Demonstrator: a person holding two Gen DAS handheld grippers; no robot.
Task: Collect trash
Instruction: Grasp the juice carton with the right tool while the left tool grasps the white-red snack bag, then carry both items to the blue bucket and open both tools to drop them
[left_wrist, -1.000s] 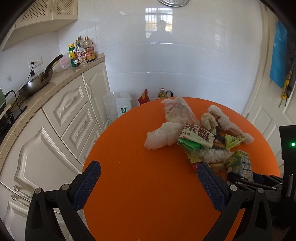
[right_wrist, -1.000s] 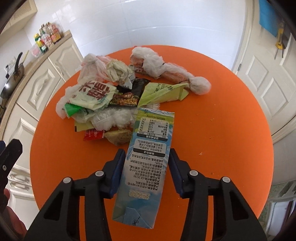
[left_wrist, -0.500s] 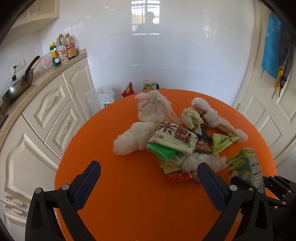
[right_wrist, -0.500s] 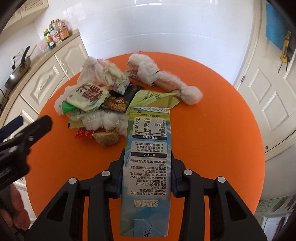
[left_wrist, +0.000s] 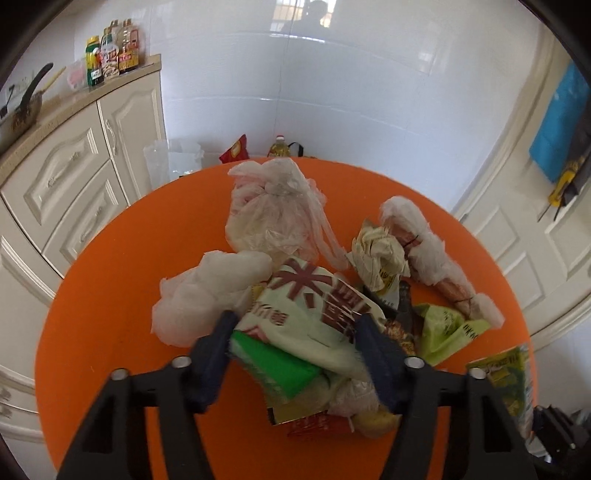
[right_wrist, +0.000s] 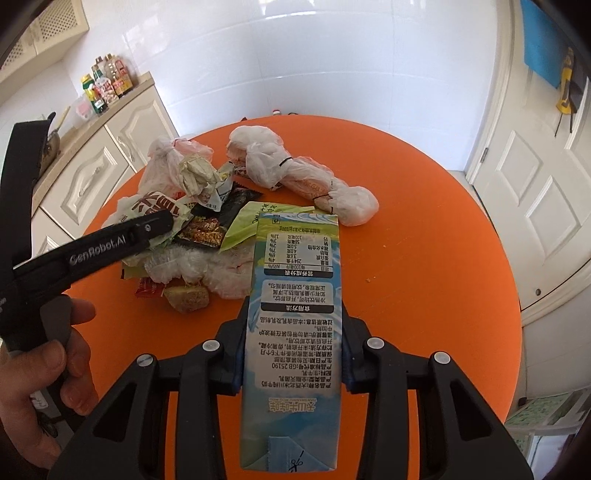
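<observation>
Orange round tabletop (left_wrist: 110, 295) fills frame centre; trash pile (left_wrist: 317, 295) heaped mid-frame, gathered in one spot, so I judge sweep-and-grab is plan. Carton (right_wrist: 293, 314) lower centre of right view: tall, blue-green, printed panel up, flattened end toward camera. My right gripper (right_wrist: 293, 354) clenched on its sides, lifting it clear. My left gripper (left_wrist: 295, 343) just been closing, fingers (left_wrist: 218, 343) around cream wrapper (left_wrist: 310, 310); contact I cannot tell.
</observation>
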